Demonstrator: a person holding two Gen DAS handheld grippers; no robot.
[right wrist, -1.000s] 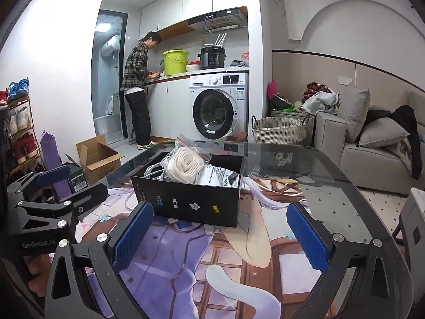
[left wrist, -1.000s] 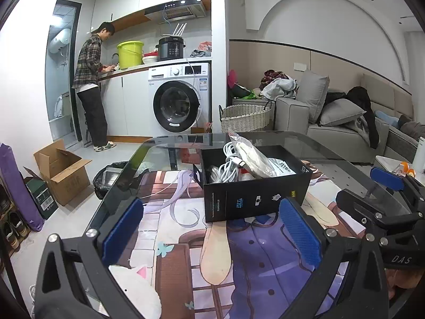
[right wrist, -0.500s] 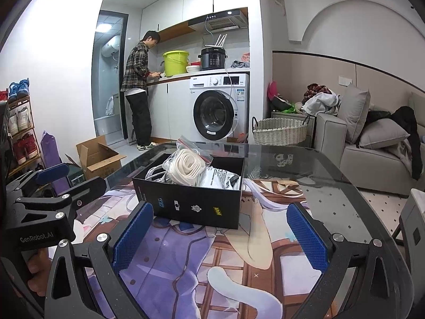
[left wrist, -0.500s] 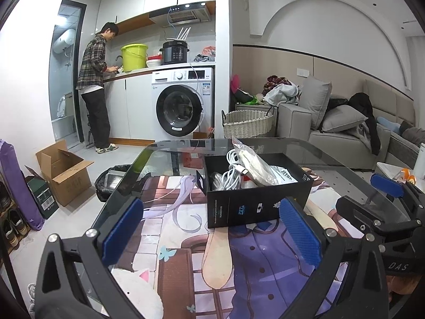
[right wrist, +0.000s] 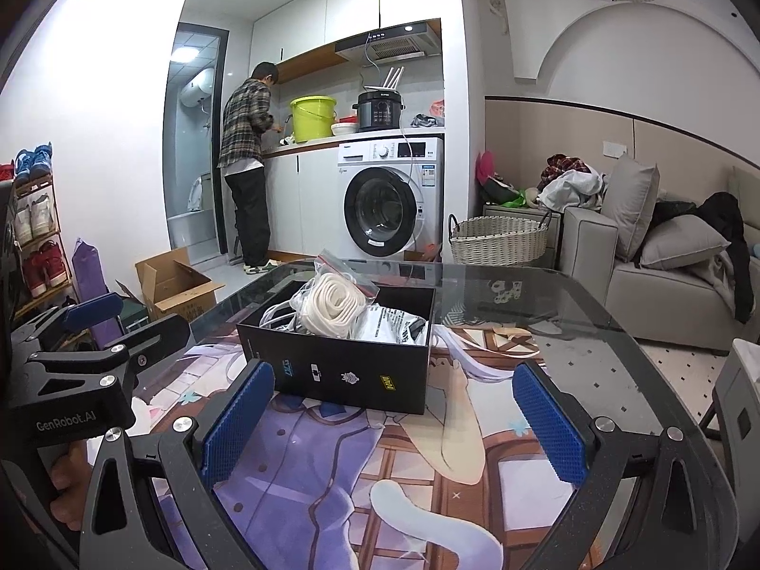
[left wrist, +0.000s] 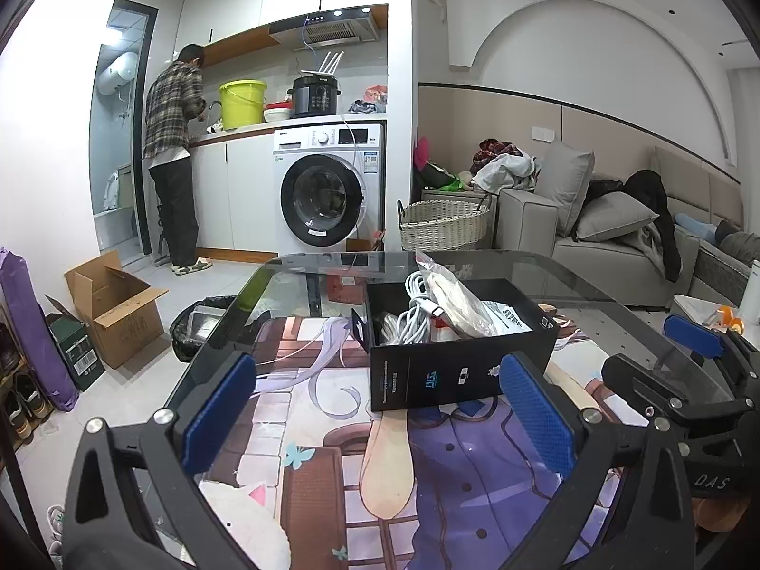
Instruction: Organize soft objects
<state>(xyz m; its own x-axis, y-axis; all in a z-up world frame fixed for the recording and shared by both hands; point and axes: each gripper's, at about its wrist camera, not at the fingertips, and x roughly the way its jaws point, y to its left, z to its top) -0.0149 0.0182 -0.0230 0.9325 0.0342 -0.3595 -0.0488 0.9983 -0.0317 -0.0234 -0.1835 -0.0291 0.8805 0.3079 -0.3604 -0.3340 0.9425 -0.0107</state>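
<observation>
A black open box (left wrist: 458,370) (right wrist: 342,370) stands on the printed mat of a glass table (left wrist: 593,285). Inside it lie coiled white cables (left wrist: 413,316), a clear bag with a rolled white cord (right wrist: 335,301) and a white printed pouch (right wrist: 389,325). My left gripper (left wrist: 377,411) hovers open just short of the box, nothing between its blue pads. My right gripper (right wrist: 392,420) is likewise open and empty, a little nearer than the box. Each gripper shows at the edge of the other's view: the right gripper (left wrist: 688,380) and the left gripper (right wrist: 90,346).
A person (left wrist: 173,156) stands at the kitchen counter beside a washing machine (left wrist: 327,190). A wicker basket (left wrist: 444,223), a grey sofa (left wrist: 617,242) with cushions and clothes, a cardboard box (left wrist: 116,308) and a shoe rack (right wrist: 33,223) surround the table.
Both grippers have tilted and lifted slightly, so the box sits a little lower and farther in view. The person at the counter turned toward the sink. Both grippers stayed open.
</observation>
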